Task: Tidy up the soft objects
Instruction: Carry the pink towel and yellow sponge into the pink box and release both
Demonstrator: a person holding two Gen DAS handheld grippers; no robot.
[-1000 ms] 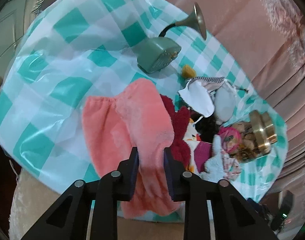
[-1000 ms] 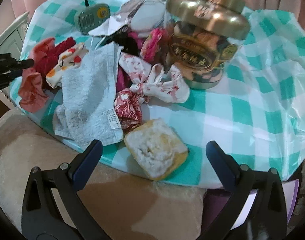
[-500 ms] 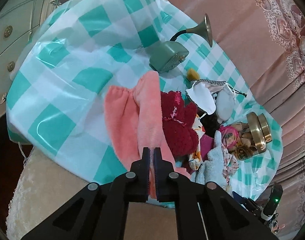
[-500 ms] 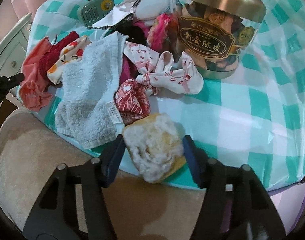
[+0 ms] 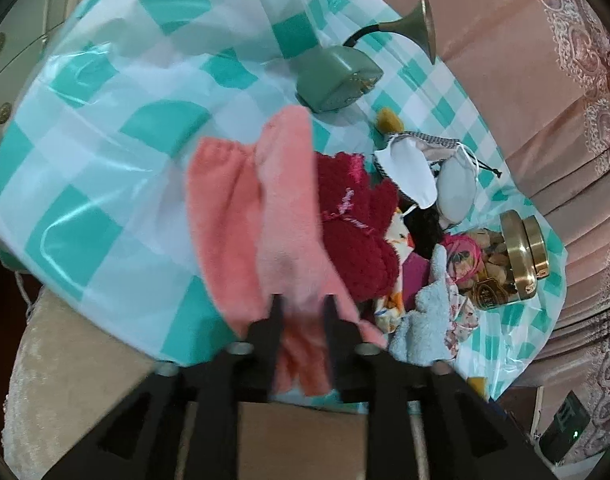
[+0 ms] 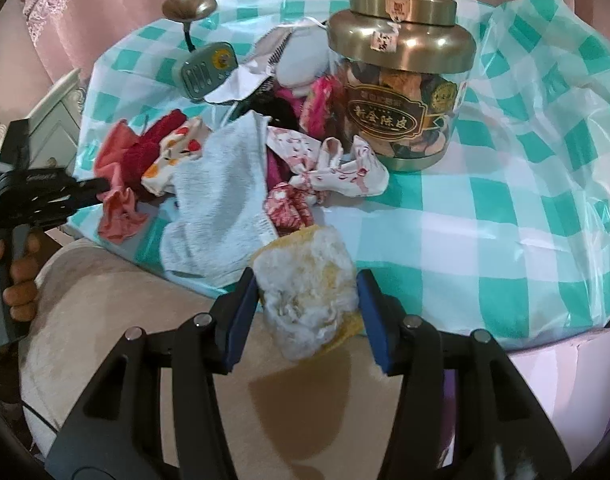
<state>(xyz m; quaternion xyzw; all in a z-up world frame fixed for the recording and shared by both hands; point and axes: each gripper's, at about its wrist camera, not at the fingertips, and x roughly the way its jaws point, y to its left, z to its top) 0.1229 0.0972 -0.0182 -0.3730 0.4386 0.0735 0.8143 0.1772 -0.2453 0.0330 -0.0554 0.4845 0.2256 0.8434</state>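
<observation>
My right gripper, spread wide around the sponge a second ago, has just been closing its jaws and now pinches it, lifted off the counter's near edge. My left gripper had its jaws pressed tight on the pink towel half a second ago; they have just been opening, and the towel still hangs between them at the near edge, so I cannot tell if they grip. The jar's label shows Chinese characters, too blurred to read reliably.
</observation>
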